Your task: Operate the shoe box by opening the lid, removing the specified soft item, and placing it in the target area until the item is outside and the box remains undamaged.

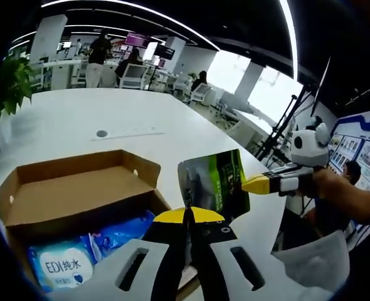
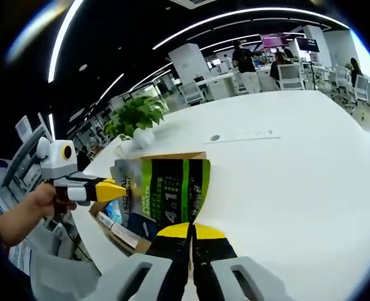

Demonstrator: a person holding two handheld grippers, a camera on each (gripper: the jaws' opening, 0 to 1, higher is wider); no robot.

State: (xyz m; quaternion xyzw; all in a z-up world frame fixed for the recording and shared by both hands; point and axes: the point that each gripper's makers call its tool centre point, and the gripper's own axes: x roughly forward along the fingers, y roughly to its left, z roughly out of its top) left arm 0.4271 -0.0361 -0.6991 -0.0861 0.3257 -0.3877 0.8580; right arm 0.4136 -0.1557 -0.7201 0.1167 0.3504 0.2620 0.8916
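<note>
Left gripper view looks down along the left gripper [image 1: 188,216], whose yellow-tipped jaws are pressed together on the lower edge of a green and black pouch [image 1: 213,185]. The pouch is lifted above the white bench [image 1: 78,125] — it hangs just to the right of the open shoe box [image 1: 78,194]. The box sits on the bench with its lid flap tipped back, and inside it, near the front wall, lie a blue wipes pack [image 1: 63,266] with white lettering and a second blue packet [image 1: 125,229] beside it. From the right the right gripper [image 1: 255,184] comes in, its yellow tip touching the pouch's right edge, held by a person's hand [image 1: 326,185].

Right gripper view gives the other side of the same hold: the right gripper [image 2: 190,232] has its jaws closed on the bottom edge of the pouch [image 2: 166,194], whose printed face with large pale figures is plain here. The left gripper [image 2: 113,189] reaches in from the left, its tip at the pouch's left edge, with a hand [image 2: 44,197] behind it. Behind the pouch just a cardboard edge of the shoe box [image 2: 172,155] and a strip of its side show — the box's contents are hidden. A potted plant [image 2: 135,116] stands on the bench [image 2: 285,163] beyond the box, and people stand at far desks.
</note>
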